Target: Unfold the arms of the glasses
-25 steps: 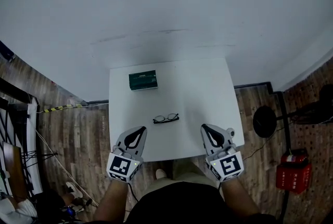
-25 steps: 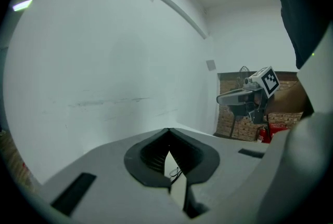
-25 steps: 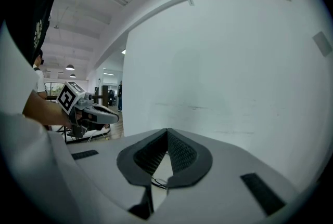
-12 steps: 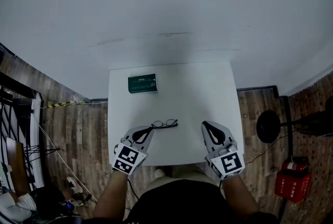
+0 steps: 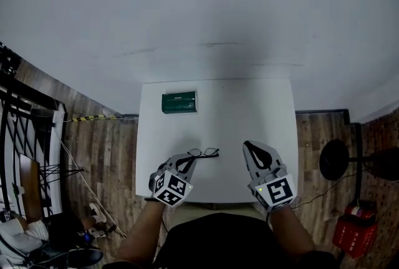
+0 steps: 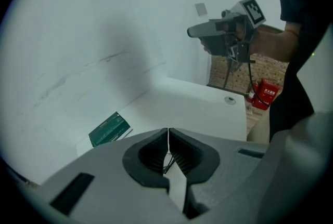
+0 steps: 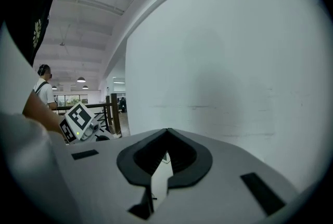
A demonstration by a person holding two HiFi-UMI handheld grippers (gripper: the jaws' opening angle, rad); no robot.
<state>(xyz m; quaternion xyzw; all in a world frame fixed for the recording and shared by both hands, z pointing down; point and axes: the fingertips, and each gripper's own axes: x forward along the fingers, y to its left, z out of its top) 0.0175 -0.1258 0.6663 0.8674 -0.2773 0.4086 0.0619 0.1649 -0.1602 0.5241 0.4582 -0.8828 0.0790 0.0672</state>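
White table [image 5: 249, 105]; green box [image 5: 179, 102] far-left corner; glasses [image 5: 209, 152] near front edge.

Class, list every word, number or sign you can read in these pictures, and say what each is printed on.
Print on the green box: too small to read.
White label on the red box: blurred, unreadable.
The cube markers: black-and-white patterns, no letters.
So no text can be quoted.
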